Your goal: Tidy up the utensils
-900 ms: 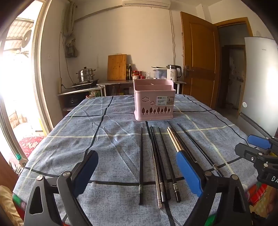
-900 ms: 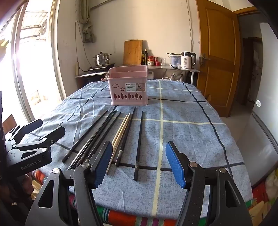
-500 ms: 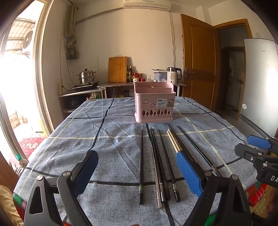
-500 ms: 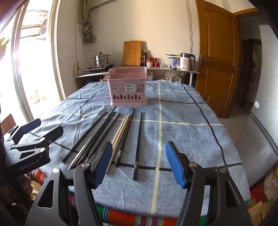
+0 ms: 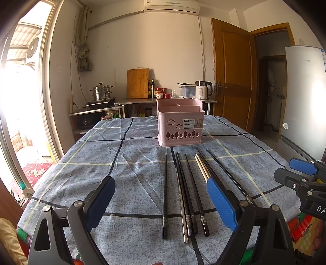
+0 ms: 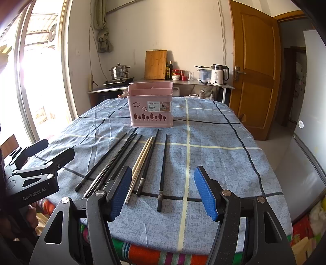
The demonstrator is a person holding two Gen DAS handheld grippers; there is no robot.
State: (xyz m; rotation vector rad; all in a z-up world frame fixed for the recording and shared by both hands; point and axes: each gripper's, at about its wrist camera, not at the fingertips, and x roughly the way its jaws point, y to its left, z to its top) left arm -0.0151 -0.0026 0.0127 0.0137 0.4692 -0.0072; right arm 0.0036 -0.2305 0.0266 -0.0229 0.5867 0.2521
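**Both claws wide above the chopsticks, caddy waiting at the far end**

Nearest my left camera, the left claw (image 5: 161, 201) stood wide with nothing between its blue pads, hanging over the near edge of the tabletop (image 5: 81, 163). My right camera showed the right claw (image 6: 163, 191) likewise spread and empty, one black chopstick (image 6: 162, 173) lying on the cloth under the gap, untouched.

Each view caught the other claw at its margin: the right one at the right edge of the left view, the left one at the left edge of the right view, where I could read a brand name on its body and glimpse a hand (image 6: 32, 216) beneath it.

Past the pads, the chopsticks (image 5: 189, 189) lay side by side on the blue checked cloth, mostly black, with a pale pair (image 6: 140, 163) among them. From the left the pale pair was partly hidden behind the blue pad; from the right I saw nearly its whole length.

Beyond them the pink utensil basket (image 5: 180, 124) stood upright mid-table, its compartments apparently empty. Only the left view showed the air conditioner (image 5: 171, 6) high on the far wall.
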